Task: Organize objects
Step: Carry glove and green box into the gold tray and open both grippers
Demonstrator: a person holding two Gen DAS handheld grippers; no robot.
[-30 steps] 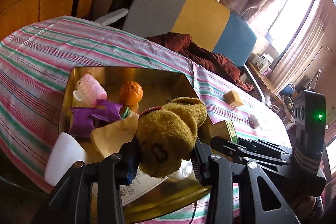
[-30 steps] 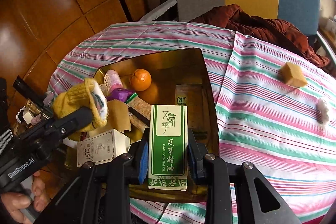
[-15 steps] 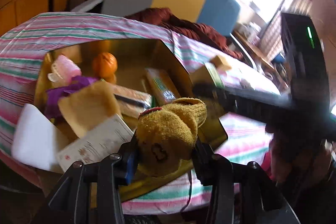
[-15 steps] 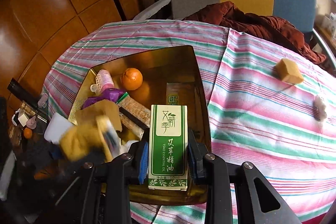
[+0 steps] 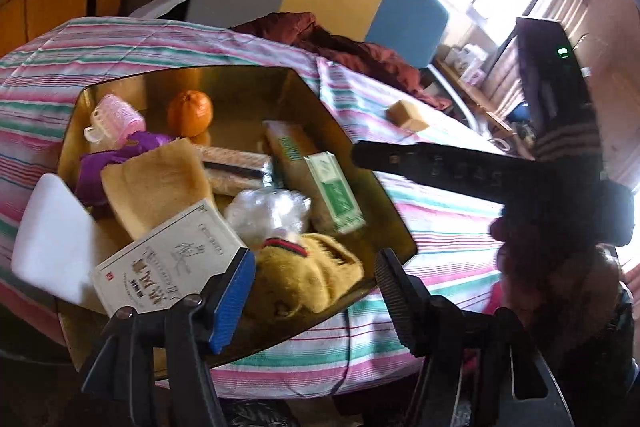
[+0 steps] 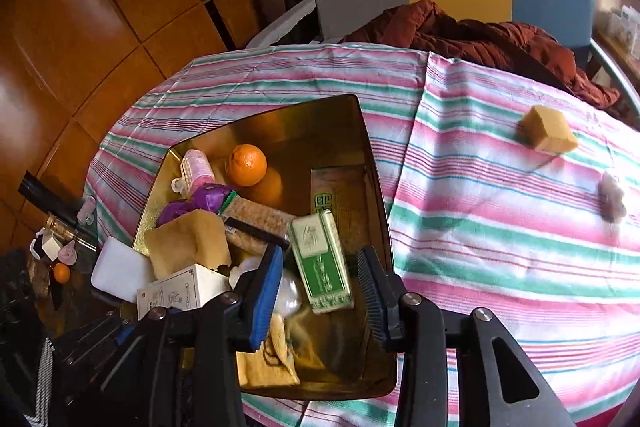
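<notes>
From your left wrist camera, your left gripper (image 5: 316,281) points down at the near corner of the shiny gold metal tray (image 5: 384,195). Its jaws are opening, and the fuzzy mustard-yellow knitted sock (image 5: 308,277) lies between them on the tray floor, no pad pressing it: a release, by the look of it. The tray holds a pink hair roller (image 5: 116,117), an orange tangerine (image 5: 189,113), a purple wrapper (image 5: 116,163), a tan folded cloth (image 5: 158,183), a white printed carton (image 5: 176,259) and a crumpled clear plastic bag (image 5: 266,213).

From your right wrist camera, your right gripper (image 6: 320,297) hangs over the same tray, jaws opening. The green-and-white essential-oil box (image 6: 322,261) sits tilted between the pads, apparently loose, landing beside the bag. A tan sponge block (image 6: 548,133) and a small grey clump (image 6: 612,197) wait on the striped pink-and-green tablecloth (image 6: 500,227), well apart from the tray, likely your next pickups.
</notes>
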